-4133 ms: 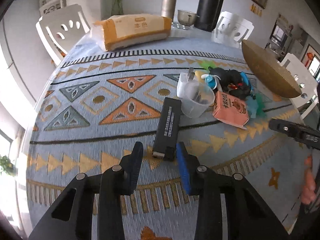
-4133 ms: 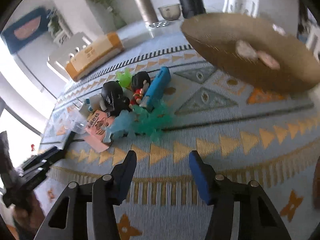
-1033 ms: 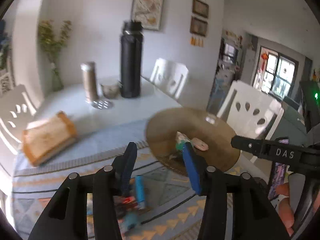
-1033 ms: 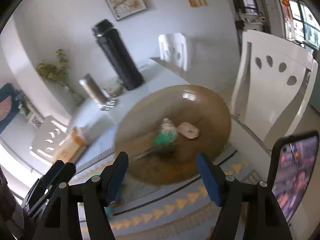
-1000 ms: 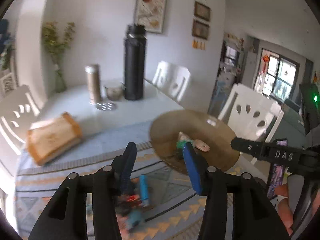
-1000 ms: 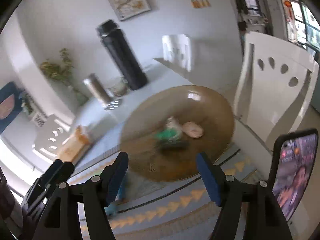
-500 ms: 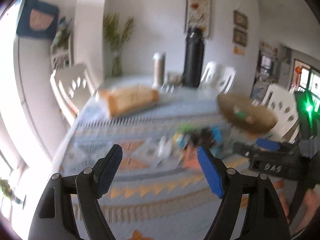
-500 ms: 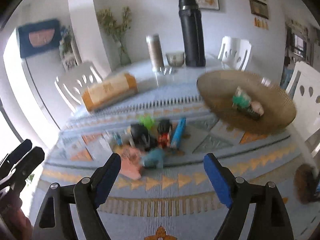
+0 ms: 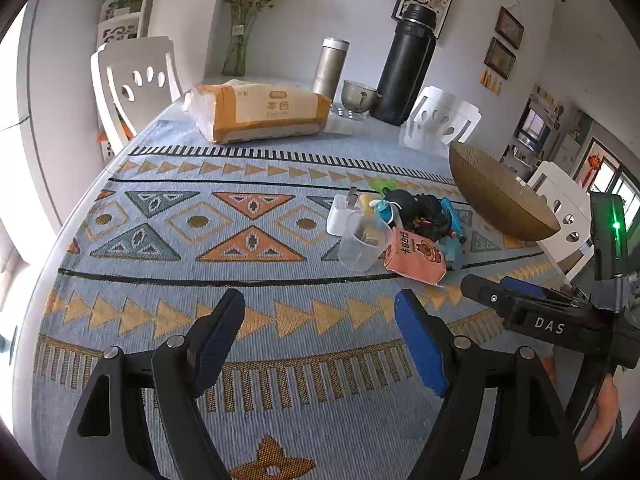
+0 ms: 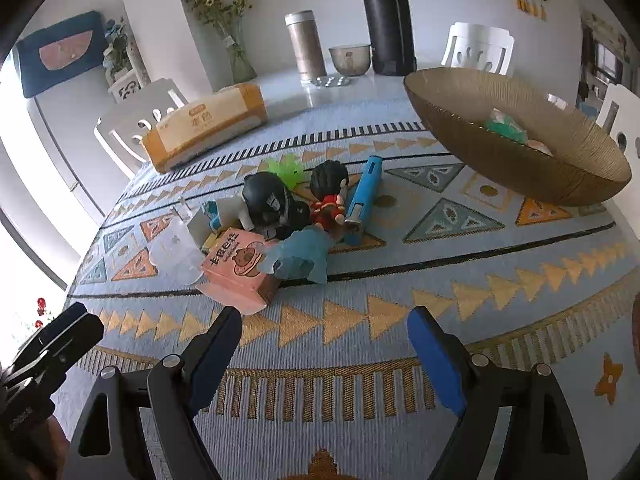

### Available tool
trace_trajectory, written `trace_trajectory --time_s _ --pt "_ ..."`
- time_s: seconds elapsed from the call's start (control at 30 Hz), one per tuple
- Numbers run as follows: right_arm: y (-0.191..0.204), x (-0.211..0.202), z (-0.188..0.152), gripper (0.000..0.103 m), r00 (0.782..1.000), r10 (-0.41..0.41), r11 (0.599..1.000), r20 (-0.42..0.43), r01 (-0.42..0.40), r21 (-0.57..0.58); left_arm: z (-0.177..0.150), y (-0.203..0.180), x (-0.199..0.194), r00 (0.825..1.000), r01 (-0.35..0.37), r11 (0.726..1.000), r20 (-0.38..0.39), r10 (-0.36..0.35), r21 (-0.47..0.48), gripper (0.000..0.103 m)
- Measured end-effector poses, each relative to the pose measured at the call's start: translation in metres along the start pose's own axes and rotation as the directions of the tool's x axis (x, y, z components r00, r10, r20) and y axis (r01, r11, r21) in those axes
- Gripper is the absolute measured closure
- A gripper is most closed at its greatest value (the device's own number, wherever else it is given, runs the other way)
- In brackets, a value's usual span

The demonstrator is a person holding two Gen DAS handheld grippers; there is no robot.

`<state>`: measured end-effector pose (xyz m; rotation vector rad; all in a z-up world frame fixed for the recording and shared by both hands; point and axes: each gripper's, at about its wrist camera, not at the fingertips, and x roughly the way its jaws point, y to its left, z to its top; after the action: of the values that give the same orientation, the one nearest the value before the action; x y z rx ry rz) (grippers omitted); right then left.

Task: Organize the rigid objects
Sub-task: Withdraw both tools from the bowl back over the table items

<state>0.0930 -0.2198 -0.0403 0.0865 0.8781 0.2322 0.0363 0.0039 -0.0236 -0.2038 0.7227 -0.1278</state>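
Now both grippers hang above the near part of the patterned cloth [image 9: 248, 236] that covers the worktop, each with its blue-padded jaws standing wide apart and nothing between them. Both pairs of jaws have just been opening. The left gripper [image 9: 320, 316] points down at bare cloth; the right gripper [image 10: 324, 332] shows at the right edge of the left view, held in a hand [image 9: 604, 416].

A heap of small things lies mid-cloth, beyond both grippers. Nearest the right gripper is a pink carton [image 10: 240, 268] lying flat, with a pale blue toy animal [image 10: 304, 252] touching its far right corner. Left of the carton a clear cup [image 10: 176, 248] lies on its side, and a white plug [image 9: 342, 218] sits just behind it. Behind the carton are a black figurine [image 10: 268, 200] and a red-dressed doll [image 10: 330, 196] side by side, a green spiky toy [image 10: 286, 170] beyond them, and a blue tube [image 10: 362, 196] lying just right of the doll.

A brown woven bowl [image 10: 560, 176] stands right of the heap, well apart from it; a green thing [image 10: 506, 126] and a pale thing [image 10: 540, 146] lie in it.

Farther back a tissue pack [image 9: 260, 110] lies on the cloth's far edge, and past it stand a steel flask [image 9: 330, 68], a small metal bowl [image 9: 358, 94] and a tall black flask [image 9: 406, 64]. White chairs [image 9: 134, 80] ring the worktop.
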Motion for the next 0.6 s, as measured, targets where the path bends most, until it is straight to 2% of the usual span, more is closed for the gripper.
trace_trajectory --time_s 0.27,0.6 --pt "0.013 0.002 -0.002 0.019 0.999 -0.053 0.997 -0.005 0.052 -0.059 0.0 -0.004 0.003 1.0 -0.016 1.0 -0.022 0.016 0.02 0.027" --pt "0.014 0.005 -0.002 0.019 0.998 -0.067 0.996 -0.018 0.066 -0.06 -0.001 -0.005 0.003 0.999 -0.022 0.999 -0.033 0.023 0.031 0.027"
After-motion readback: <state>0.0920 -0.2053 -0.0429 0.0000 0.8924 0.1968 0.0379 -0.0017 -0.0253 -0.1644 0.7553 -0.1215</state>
